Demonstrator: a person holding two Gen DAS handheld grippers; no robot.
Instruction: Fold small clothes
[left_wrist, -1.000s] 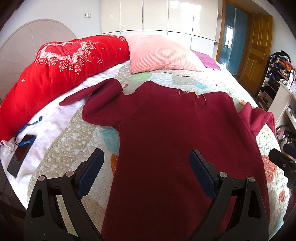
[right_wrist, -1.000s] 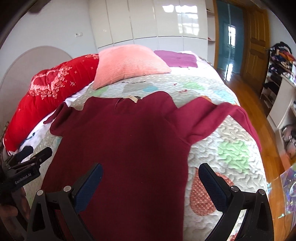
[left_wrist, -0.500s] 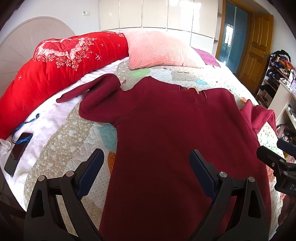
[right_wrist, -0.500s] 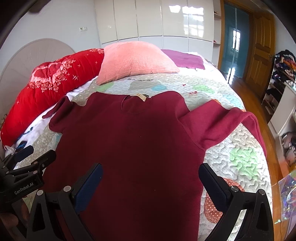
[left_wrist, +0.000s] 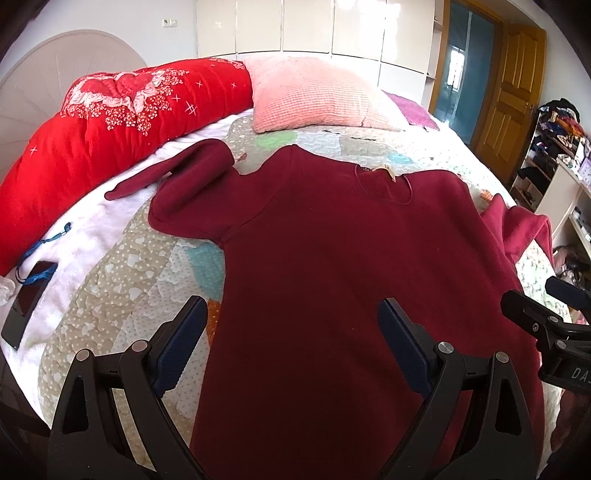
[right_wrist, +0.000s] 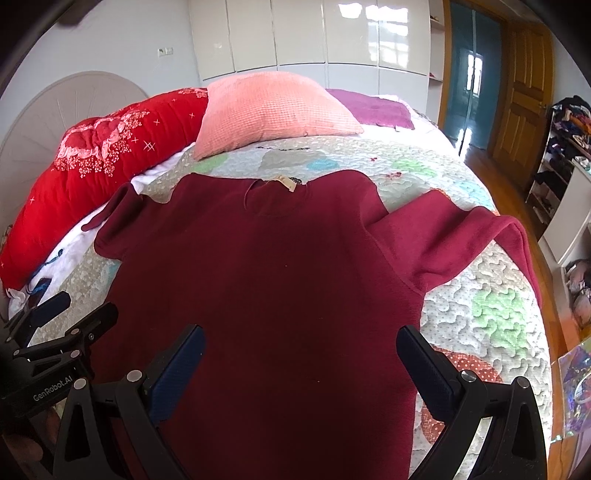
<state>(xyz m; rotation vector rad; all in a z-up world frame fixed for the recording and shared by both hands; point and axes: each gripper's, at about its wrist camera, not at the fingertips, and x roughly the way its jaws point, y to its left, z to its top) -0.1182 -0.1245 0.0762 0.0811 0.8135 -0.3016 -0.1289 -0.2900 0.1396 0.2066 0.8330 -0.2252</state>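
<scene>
A dark red long-sleeved sweater (left_wrist: 332, 266) lies flat, front down, on the quilted bed; it also shows in the right wrist view (right_wrist: 280, 288). Its collar with a tan label (right_wrist: 286, 182) points to the pillows. The left sleeve (left_wrist: 184, 184) lies crumpled toward the red duvet. The right sleeve (right_wrist: 461, 236) hangs over the bed's right edge. My left gripper (left_wrist: 291, 339) is open and empty above the sweater's lower left part. My right gripper (right_wrist: 301, 360) is open and empty above its lower right part. Each gripper shows at the edge of the other's view.
A red duvet (left_wrist: 110, 122) and a pink pillow (left_wrist: 314, 99) lie at the head of the bed. A purple cloth (right_wrist: 373, 109) lies behind the pillow. A black phone with a blue strap (left_wrist: 27, 299) lies at the left edge. Shelves (left_wrist: 554, 147) stand at right.
Both grippers have risen and drawn back a little from the sweater, so more of it shows. The jaws stay open. The sweater has not moved.
</scene>
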